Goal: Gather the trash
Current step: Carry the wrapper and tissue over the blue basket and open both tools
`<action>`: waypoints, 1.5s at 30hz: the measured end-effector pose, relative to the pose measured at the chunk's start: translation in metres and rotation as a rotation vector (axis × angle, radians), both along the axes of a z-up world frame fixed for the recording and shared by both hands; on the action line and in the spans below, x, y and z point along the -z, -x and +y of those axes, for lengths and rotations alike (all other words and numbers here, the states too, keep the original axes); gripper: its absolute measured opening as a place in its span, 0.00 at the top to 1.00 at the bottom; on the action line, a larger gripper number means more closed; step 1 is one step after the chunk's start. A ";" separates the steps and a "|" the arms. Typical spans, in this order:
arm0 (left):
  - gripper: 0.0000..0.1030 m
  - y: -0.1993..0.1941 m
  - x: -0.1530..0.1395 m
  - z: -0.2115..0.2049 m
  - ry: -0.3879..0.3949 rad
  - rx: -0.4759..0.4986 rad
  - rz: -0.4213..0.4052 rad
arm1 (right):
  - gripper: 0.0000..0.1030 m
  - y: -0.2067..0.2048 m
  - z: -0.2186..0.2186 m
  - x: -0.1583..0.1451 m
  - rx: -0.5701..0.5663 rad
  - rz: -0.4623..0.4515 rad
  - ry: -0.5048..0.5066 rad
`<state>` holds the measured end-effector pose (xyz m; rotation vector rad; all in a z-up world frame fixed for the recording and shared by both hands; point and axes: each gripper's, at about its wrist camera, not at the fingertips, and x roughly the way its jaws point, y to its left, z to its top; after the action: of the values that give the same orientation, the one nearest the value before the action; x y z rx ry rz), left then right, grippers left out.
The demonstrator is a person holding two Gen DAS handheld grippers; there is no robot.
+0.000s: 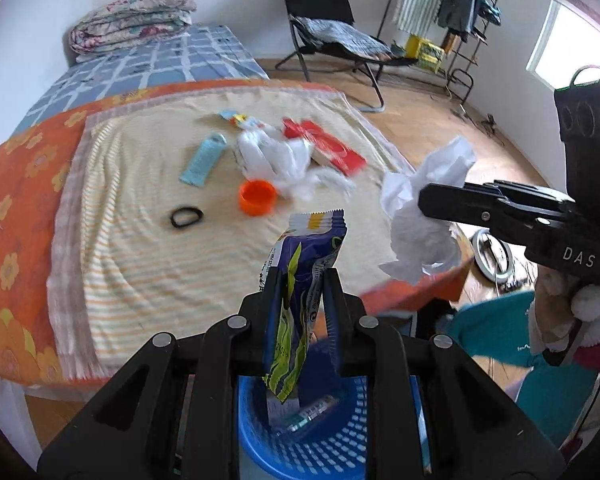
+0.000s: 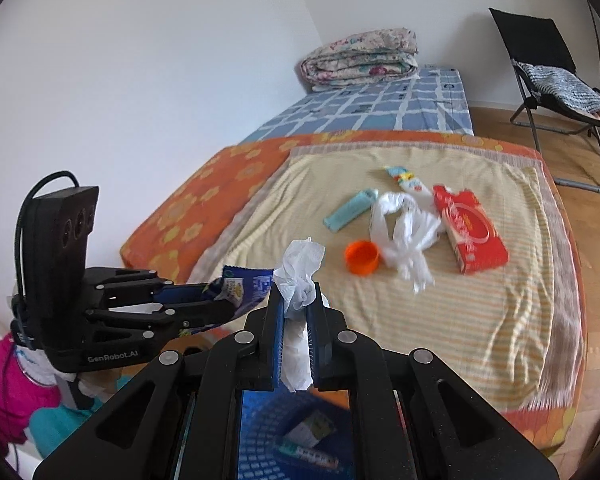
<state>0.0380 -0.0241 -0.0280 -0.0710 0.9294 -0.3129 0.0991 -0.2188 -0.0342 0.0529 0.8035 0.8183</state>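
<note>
My left gripper (image 1: pixel 302 280) is shut on a blue and green snack wrapper (image 1: pixel 296 304), held upright above a blue mesh basket (image 1: pixel 340 440). My right gripper (image 2: pixel 298 300) is shut on a crumpled white tissue (image 2: pixel 300 264), also over the basket (image 2: pixel 260 432), which holds a few items. In each view the other gripper shows: the right gripper (image 1: pixel 424 202) with its tissue (image 1: pixel 420 220), the left gripper (image 2: pixel 224 298) with its wrapper (image 2: pixel 246 284). On the striped cloth lie an orange cap (image 1: pixel 257 197), a white plastic bag (image 1: pixel 276 160), a red tissue pack (image 1: pixel 328 146) and a light blue tube (image 1: pixel 203 159).
A black hair tie (image 1: pixel 186 217) and a small colourful wrapper (image 1: pixel 240 118) also lie on the cloth. A folded quilt (image 2: pixel 360 58) sits at the bed's far end. A black folding chair (image 1: pixel 324 28) and a clothes rack (image 1: pixel 460 12) stand on the wooden floor beyond.
</note>
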 end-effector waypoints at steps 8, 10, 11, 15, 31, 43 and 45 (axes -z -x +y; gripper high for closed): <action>0.81 0.025 0.037 -0.014 0.003 0.018 0.089 | 0.92 0.026 -0.010 0.037 -0.010 0.071 0.059; 0.81 0.031 0.043 -0.015 0.003 0.019 0.104 | 0.92 0.031 -0.015 0.048 -0.009 0.092 0.073; 0.81 0.034 0.048 -0.017 0.004 0.021 0.114 | 0.92 0.033 -0.016 0.052 -0.009 0.102 0.080; 0.81 0.044 0.063 -0.023 -0.002 0.026 0.145 | 0.92 0.042 -0.022 0.071 -0.005 0.143 0.107; 0.81 0.060 0.103 -0.041 -0.022 0.037 0.235 | 0.91 0.063 -0.022 0.111 -0.016 0.251 0.139; 0.54 0.062 0.108 -0.040 -0.045 0.029 0.246 | 0.76 0.063 -0.016 0.121 -0.012 0.290 0.183; 0.53 0.062 0.107 -0.038 -0.044 0.026 0.241 | 0.55 0.063 -0.015 0.123 -0.007 0.295 0.194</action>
<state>-0.0239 -0.0625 -0.1352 -0.0566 1.1768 -0.3120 0.0366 -0.2337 -0.1569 -0.0017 1.1593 0.7453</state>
